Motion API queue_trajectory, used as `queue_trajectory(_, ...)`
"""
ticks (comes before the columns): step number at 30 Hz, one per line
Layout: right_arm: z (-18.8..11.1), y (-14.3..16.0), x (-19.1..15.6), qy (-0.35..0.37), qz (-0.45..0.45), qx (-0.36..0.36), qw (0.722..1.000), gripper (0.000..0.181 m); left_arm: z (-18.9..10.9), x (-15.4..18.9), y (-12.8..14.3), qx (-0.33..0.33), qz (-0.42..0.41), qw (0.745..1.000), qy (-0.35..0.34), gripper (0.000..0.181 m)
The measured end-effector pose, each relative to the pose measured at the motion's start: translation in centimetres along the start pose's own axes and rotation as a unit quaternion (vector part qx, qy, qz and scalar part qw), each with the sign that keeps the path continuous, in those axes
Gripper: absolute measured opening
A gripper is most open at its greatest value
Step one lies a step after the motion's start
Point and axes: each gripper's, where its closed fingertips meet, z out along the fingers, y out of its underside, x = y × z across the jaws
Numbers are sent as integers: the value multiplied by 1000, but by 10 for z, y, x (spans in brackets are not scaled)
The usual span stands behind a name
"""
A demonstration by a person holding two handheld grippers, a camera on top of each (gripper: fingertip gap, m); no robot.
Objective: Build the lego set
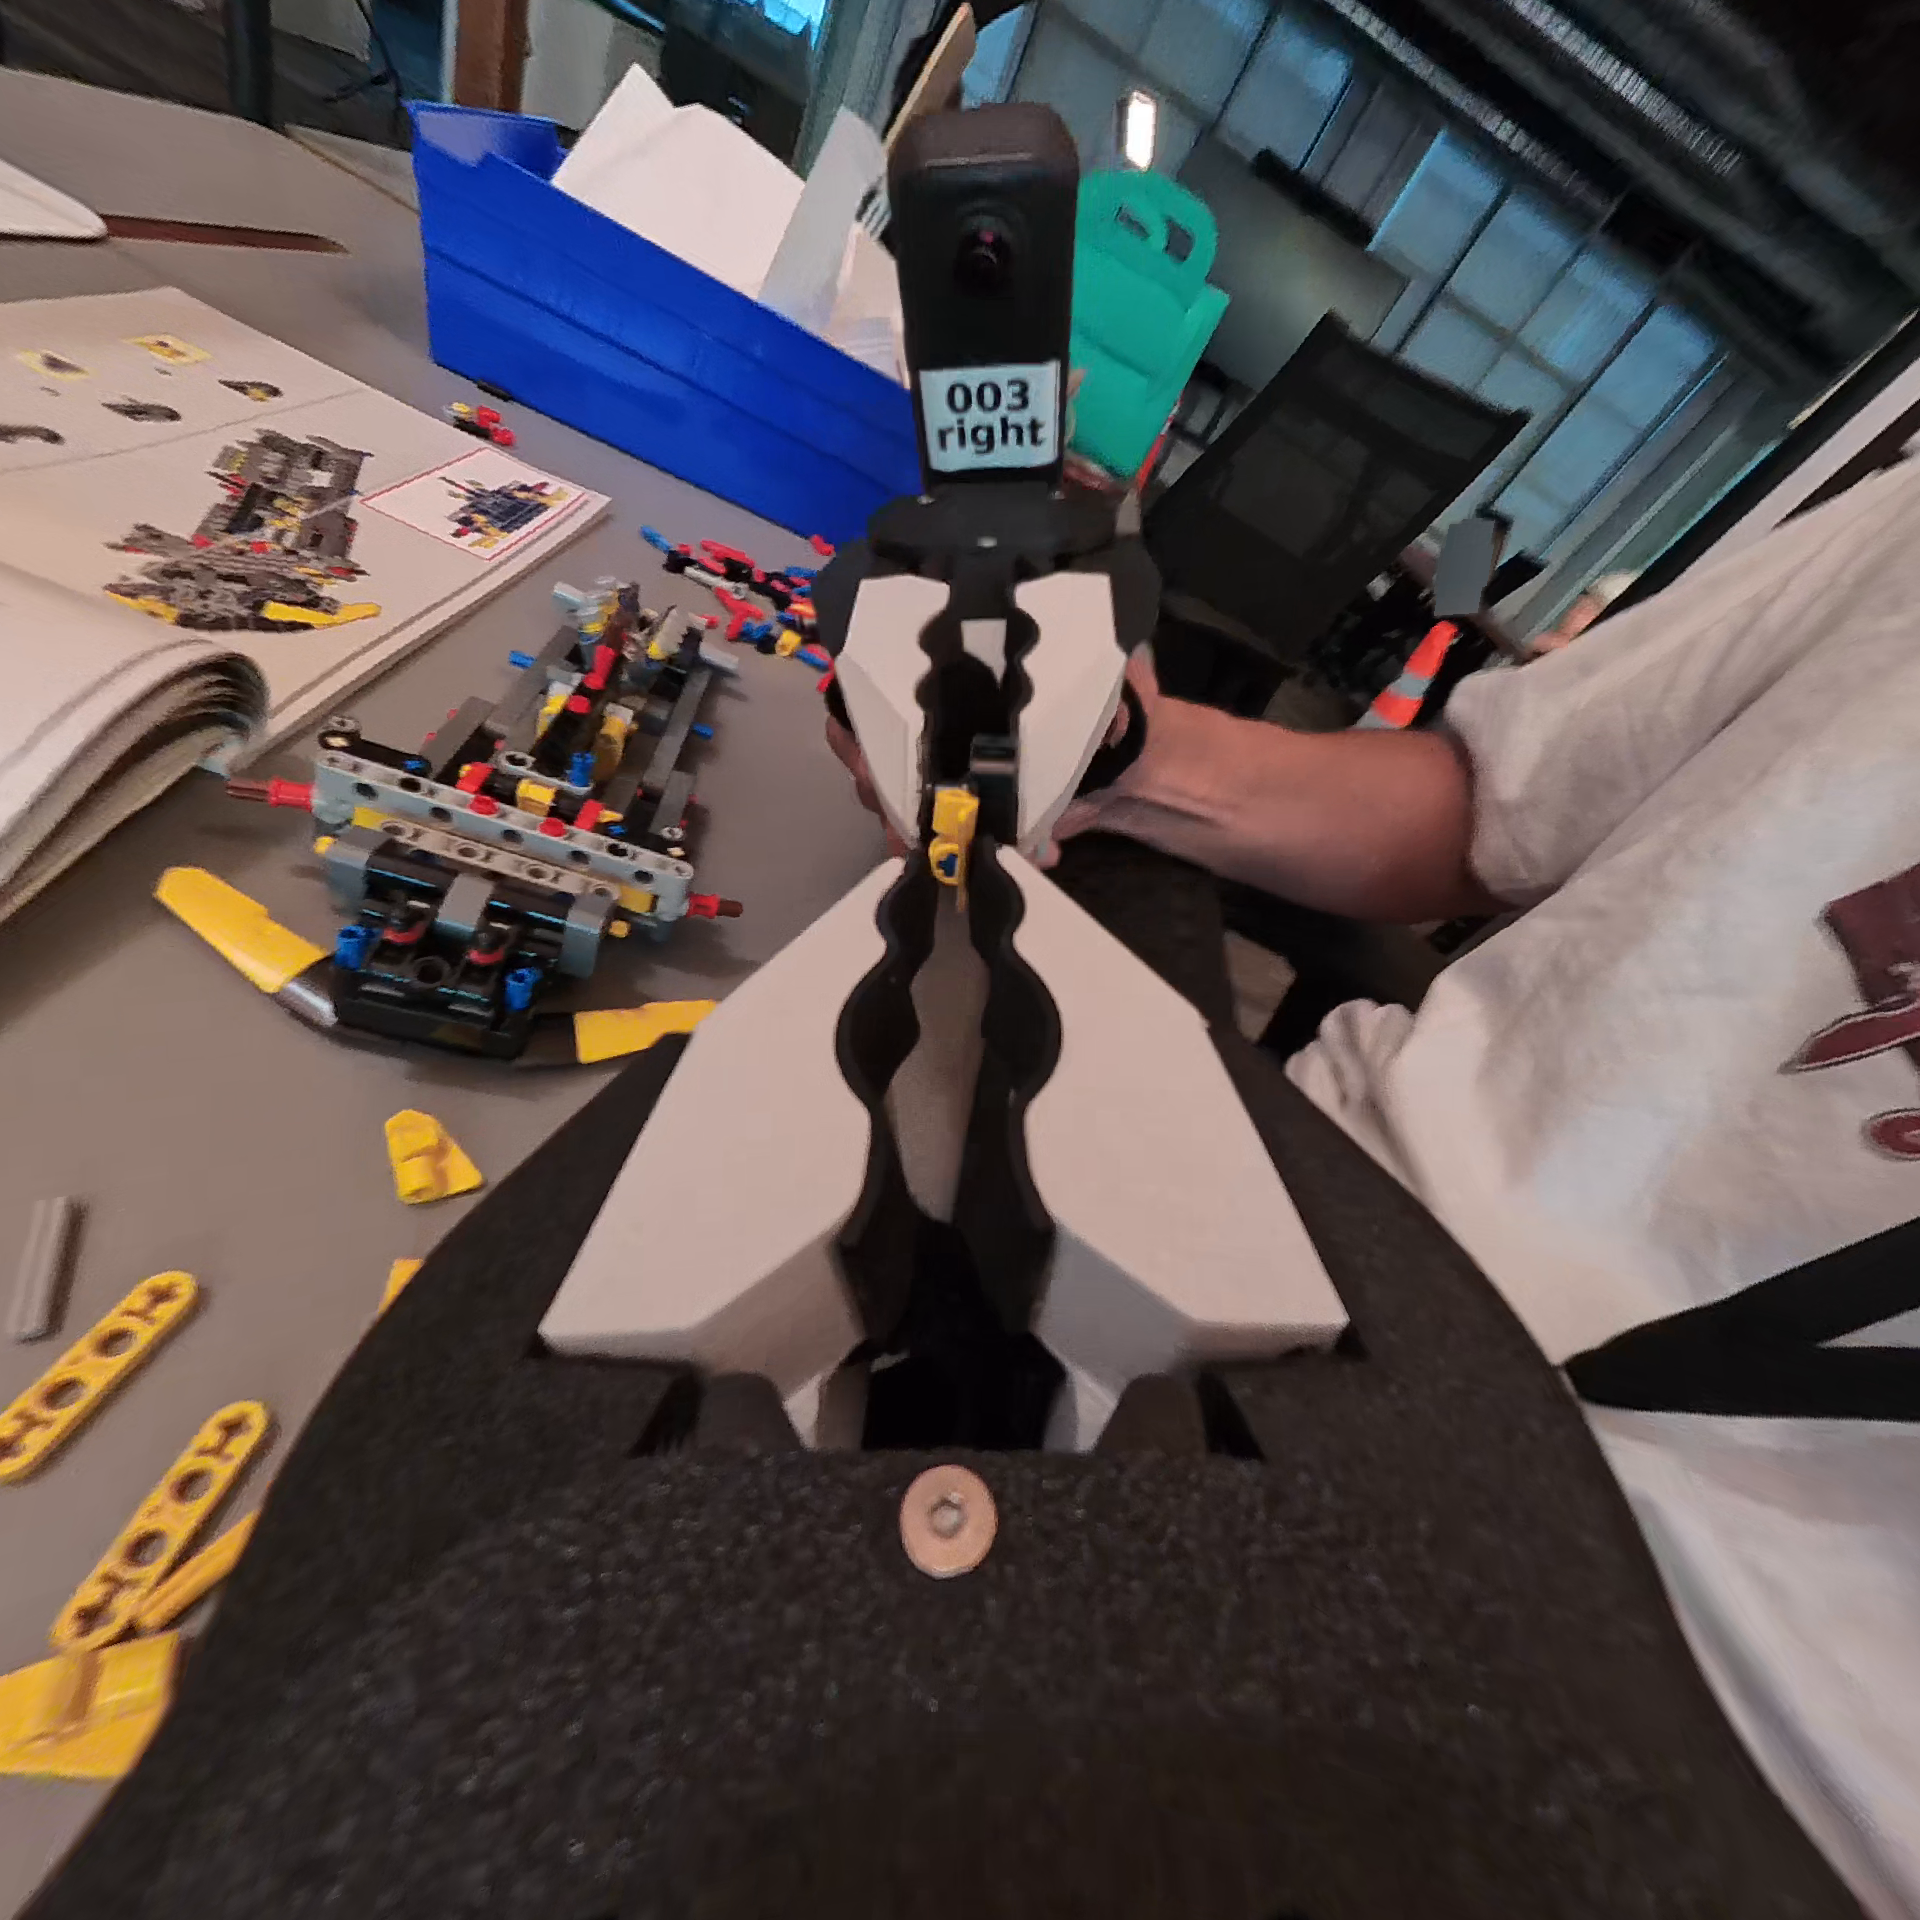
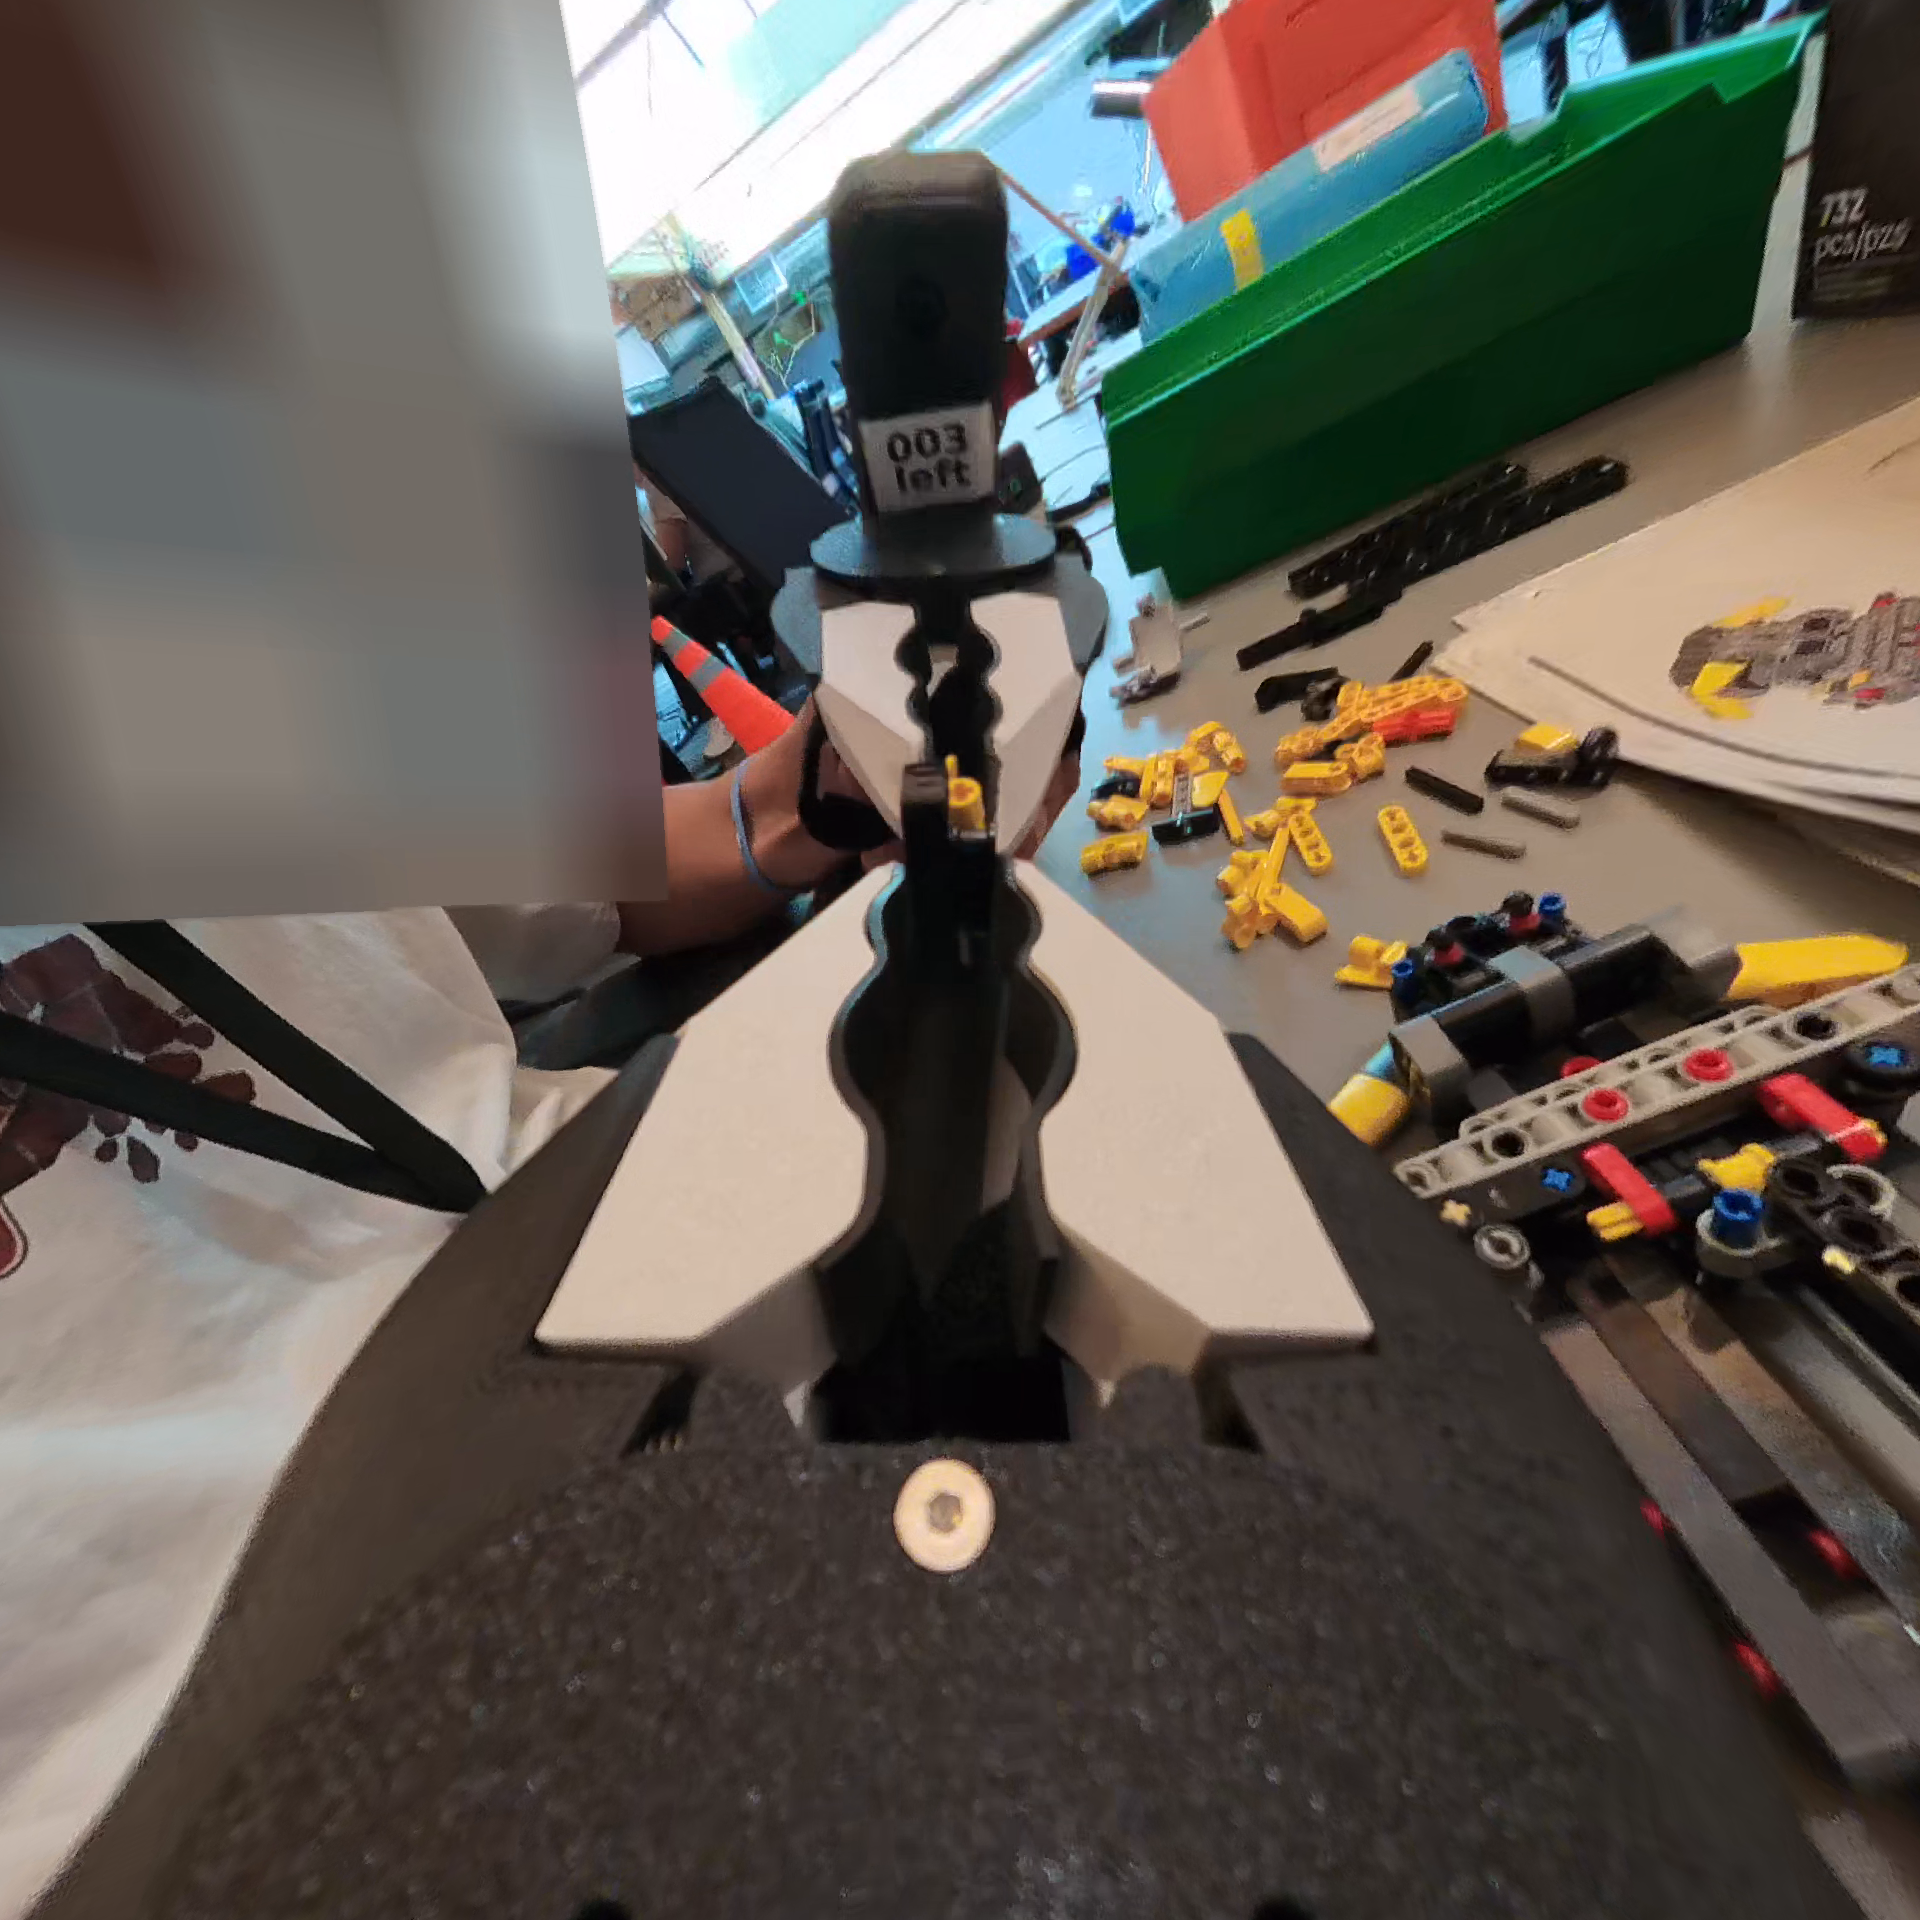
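Note:
My two grippers are held in the air, tip to tip, beside the table. In the left wrist view my left gripper is shut on a small yellow connector. In the right wrist view my right gripper is shut on a slim black piece standing upright in its tips. The yellow connector touches the black piece's top right side. The half-built lego chassis, grey, black and yellow, lies on the table; it also shows in the right wrist view.
An open instruction booklet lies beside the chassis. A blue bin and a green bin stand at the back. Loose yellow beams, yellow pieces, red and blue pins and black beams lie scattered. A person's white shirt is close. Left and right tips are no more than a few centimetres apart.

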Motion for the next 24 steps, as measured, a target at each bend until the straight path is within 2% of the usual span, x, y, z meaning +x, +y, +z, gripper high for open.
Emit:
queue_trajectory(3,0,0,0,-8,18,3,1000,15,0,-1,1,-9,36,999,-19,6)
queue_trajectory(10,1,-2,1,-27,61,19,998,14,0,-2,0,-2,50,998,-28,6)
queue_trajectory(18,4,-19,12,8,49,69,996,15,-4,-12,-14,48,-1,998,-35,5)
queue_trajectory(21,2,-31,17,34,35,105,993,32,-9,-19,-21,72,18,994,-78,5)
queue_trajectory(24,1,-28,20,81,0,98,992,33,-15,-30,-22,57,137,971,-189,5)
